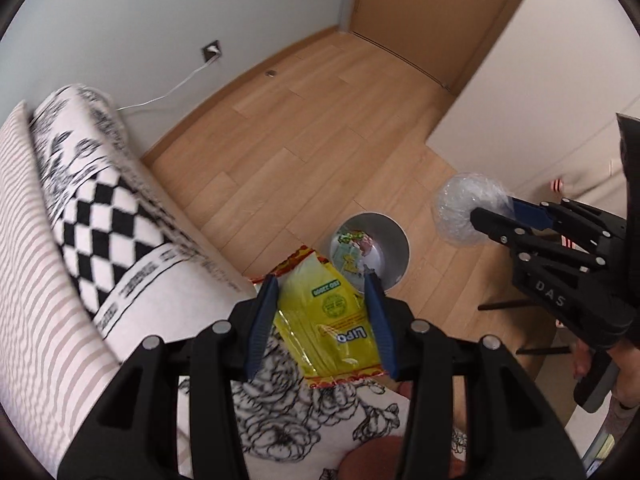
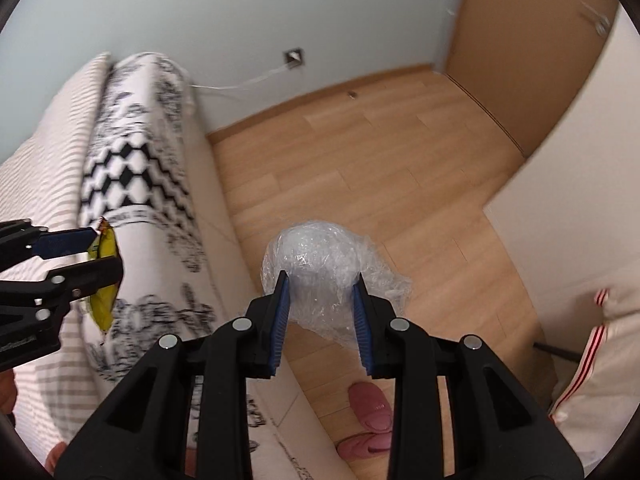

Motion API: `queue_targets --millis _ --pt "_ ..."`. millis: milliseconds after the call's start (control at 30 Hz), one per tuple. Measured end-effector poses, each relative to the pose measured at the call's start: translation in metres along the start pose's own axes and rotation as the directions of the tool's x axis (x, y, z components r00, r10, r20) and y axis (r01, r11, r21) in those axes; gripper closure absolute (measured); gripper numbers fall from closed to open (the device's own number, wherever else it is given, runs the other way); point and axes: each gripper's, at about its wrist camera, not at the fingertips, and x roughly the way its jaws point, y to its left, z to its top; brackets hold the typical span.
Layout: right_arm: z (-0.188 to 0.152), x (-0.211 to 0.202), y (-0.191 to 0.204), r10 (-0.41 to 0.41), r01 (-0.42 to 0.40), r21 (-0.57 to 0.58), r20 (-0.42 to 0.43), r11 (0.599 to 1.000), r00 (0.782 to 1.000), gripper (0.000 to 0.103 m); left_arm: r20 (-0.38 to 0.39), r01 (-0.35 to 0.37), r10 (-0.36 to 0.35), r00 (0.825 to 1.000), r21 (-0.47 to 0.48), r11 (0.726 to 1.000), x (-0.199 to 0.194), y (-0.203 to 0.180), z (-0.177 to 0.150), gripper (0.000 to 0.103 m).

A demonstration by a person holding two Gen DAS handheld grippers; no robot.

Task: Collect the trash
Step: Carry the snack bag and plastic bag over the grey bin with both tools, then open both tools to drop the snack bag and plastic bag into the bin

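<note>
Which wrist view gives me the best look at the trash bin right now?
The left wrist view: the metal bin stands on the wood floor just past the yellow wrapper held in the left gripper, its open top showing litter inside. The right wrist view does not show the bin at all.

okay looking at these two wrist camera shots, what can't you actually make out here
- Round grey metal bin: left wrist view, its near side hidden by the yellow snack wrapper held in the left gripper; absent from the right wrist view.
- Trash inside the bin: too small to identify.
- Black-and-white patterned blanket: print blurred in both views.
- Crumpled clear plastic wrap in the right gripper: whether it wraps anything cannot be told.
- Pink slippers: right wrist view, partly behind the gripper.
</note>
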Motion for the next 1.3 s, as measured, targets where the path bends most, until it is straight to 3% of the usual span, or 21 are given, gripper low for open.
queue_targets --millis 167,400,600,700,933,1300 --pt "-0.008 0.035 -0.03 -0.018 0.02 0.084 -0.029 0.996 0.999 0.074 -0.043 0.022 -0.017 0.999 0.103 0.994 0.033 -0.025 0.01 0.058" --pt "-0.011 0.07 -0.05 -0.041 0.046 0.138 -0.044 0.989 0.998 0.073 -0.084 0.058 -0.045 0.995 0.158 0.986 0.072 -0.046 0.019 0.058" --pt "-0.01 0.095 -0.059 -0.055 0.066 0.154 -0.073 0.986 0.996 0.056 -0.105 0.075 -0.057 0.993 0.187 0.979 0.093 -0.053 0.028 0.058" --pt "-0.01 0.103 -0.066 -0.051 0.065 0.171 -0.085 0.983 0.995 0.055 -0.112 0.08 -0.059 0.992 0.198 0.977 0.099 -0.055 0.03 0.058" --pt "-0.011 0.105 -0.069 -0.049 0.065 0.179 -0.093 0.982 0.994 0.055 -0.129 0.111 -0.086 0.988 0.199 0.974 0.11 -0.062 0.036 0.058" --pt "-0.026 0.072 -0.095 -0.145 0.16 0.18 -0.089 0.971 0.985 0.055 -0.11 0.175 -0.152 0.982 0.248 0.953 0.123 -0.092 0.055 0.058"
